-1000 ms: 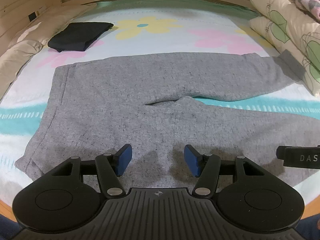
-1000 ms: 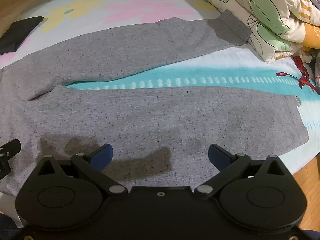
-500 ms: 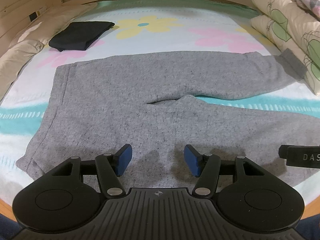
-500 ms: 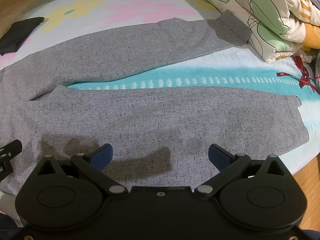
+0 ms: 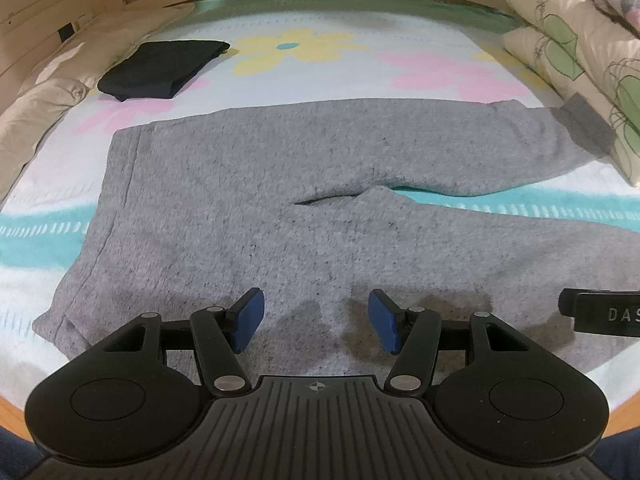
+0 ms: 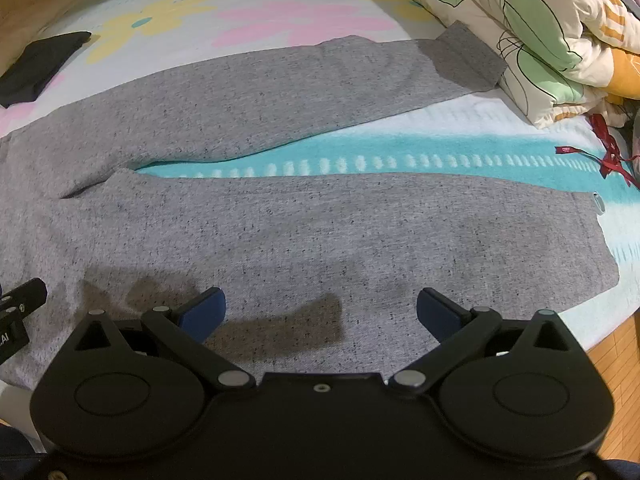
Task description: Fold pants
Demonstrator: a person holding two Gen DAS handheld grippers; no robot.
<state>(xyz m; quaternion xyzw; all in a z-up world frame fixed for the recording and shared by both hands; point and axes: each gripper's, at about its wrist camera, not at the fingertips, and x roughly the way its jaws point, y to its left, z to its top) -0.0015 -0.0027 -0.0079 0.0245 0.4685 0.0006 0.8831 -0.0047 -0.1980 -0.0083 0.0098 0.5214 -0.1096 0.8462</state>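
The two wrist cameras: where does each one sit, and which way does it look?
Left wrist: behind the open left tool, looking down at the waist end of the grey pants; the right tool's tip shows.
Right wrist: behind the open right tool, looking down over the pant legs.
Shared: pants, black folded garment, quilt.

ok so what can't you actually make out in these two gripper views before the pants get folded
- Near edge of the grey pants: both views, hidden behind the left gripper and right gripper bodies.
- Far leg's cuff: whether it touches or only overlaps the folded quilt cannot be told.
- Small white item by the near cuff: right view, too small to identify.
- Black folded garment: type unclear; cut off in the right view.
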